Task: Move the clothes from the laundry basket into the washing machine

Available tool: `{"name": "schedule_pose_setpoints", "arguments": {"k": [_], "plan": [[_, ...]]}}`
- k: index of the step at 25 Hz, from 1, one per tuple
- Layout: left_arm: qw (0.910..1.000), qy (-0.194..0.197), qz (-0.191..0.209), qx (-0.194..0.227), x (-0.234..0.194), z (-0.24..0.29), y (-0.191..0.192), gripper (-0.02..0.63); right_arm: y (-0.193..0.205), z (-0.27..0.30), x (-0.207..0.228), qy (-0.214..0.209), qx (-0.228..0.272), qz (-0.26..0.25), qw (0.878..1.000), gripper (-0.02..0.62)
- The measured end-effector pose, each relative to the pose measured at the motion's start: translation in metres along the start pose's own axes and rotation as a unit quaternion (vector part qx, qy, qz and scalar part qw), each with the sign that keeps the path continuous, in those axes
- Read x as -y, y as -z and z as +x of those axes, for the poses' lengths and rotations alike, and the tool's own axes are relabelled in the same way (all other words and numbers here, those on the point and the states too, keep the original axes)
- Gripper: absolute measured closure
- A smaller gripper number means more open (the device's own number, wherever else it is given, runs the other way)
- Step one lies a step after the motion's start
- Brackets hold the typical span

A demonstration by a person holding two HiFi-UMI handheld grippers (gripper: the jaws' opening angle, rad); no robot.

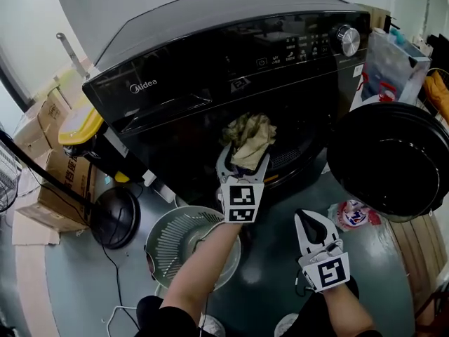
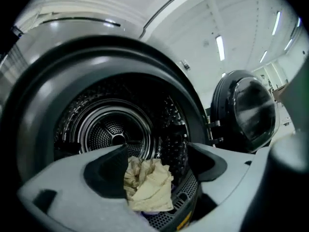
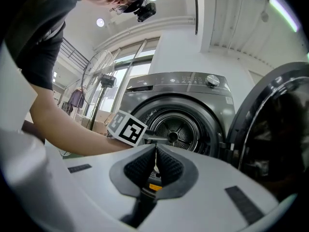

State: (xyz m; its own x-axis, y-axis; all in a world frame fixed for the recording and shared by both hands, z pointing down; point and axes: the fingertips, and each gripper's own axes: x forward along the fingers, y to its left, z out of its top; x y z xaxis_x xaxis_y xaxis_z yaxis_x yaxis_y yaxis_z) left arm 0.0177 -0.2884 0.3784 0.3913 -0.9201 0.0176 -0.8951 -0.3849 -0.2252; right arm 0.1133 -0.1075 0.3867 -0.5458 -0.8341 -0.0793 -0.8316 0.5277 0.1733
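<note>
**Beige cloth at the mouth of the washing machine**

A crumpled beige cloth (image 1: 249, 140) (image 2: 147, 185) sits at the lip of the drum (image 2: 113, 134). It lies between the wide-open jaws of the left gripper (image 1: 245, 161) (image 2: 157, 151), resting against one jaw and clear of the other. The black washing machine (image 1: 210, 69) has its round door (image 1: 393, 160) swung open to the right. The right gripper (image 1: 312, 223) (image 3: 155, 151) is nearer the person, jaws closed and empty. A white slatted basket (image 1: 182, 248) stands on the floor under the left forearm.
</note>
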Motion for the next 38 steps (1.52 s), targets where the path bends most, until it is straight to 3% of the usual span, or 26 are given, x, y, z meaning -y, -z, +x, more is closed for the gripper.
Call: {"name": "schedule_pose_setpoints", "arguments": {"k": [5, 6, 11, 13, 14, 17, 23, 29, 38], "plan": [[0.9993, 0.015, -0.031, 0.017, 0.01, -0.054, -0.016, 0.244, -0.026, 0.009, -0.002, -0.002, 0.012, -0.013, 1.0, 0.586], [0.999, 0.013, -0.036, 0.023, 0.01, -0.066, -0.019, 0.27, -0.029, 0.01, -0.002, -0.001, 0.01, -0.012, 1.0, 0.586], [0.9975, -0.004, -0.066, 0.027, 0.007, -0.121, -0.02, 0.461, -0.036, 0.01, -0.004, 0.006, -0.003, -0.003, 1.0, 0.586], [0.9966, 0.001, -0.078, 0.027, 0.007, -0.141, -0.018, 0.585, -0.039, 0.011, -0.004, 0.009, -0.004, 0.0, 1.0, 0.586], [0.996, 0.009, -0.084, 0.027, 0.008, -0.15, -0.017, 0.598, -0.041, 0.012, -0.005, 0.011, -0.004, 0.003, 1.0, 0.586], [0.9954, 0.03, -0.088, 0.02, 0.014, -0.176, -0.013, 0.599, -0.046, 0.012, -0.007, 0.015, 0.0, 0.011, 1.0, 0.586], [0.9963, 0.027, -0.081, -0.015, 0.015, -0.212, 0.005, 0.598, -0.049, 0.011, -0.024, 0.005, -0.007, 0.013, 1.0, 0.586], [0.9964, 0.019, -0.08, -0.021, 0.011, -0.221, 0.005, 0.598, -0.052, 0.012, -0.033, 0.005, -0.029, -0.015, 0.999, 0.588], [0.9968, 0.026, -0.074, -0.016, 0.014, -0.219, 0.001, 0.598, -0.045, 0.012, -0.041, 0.0, -0.039, -0.007, 0.999, 0.588]]}}
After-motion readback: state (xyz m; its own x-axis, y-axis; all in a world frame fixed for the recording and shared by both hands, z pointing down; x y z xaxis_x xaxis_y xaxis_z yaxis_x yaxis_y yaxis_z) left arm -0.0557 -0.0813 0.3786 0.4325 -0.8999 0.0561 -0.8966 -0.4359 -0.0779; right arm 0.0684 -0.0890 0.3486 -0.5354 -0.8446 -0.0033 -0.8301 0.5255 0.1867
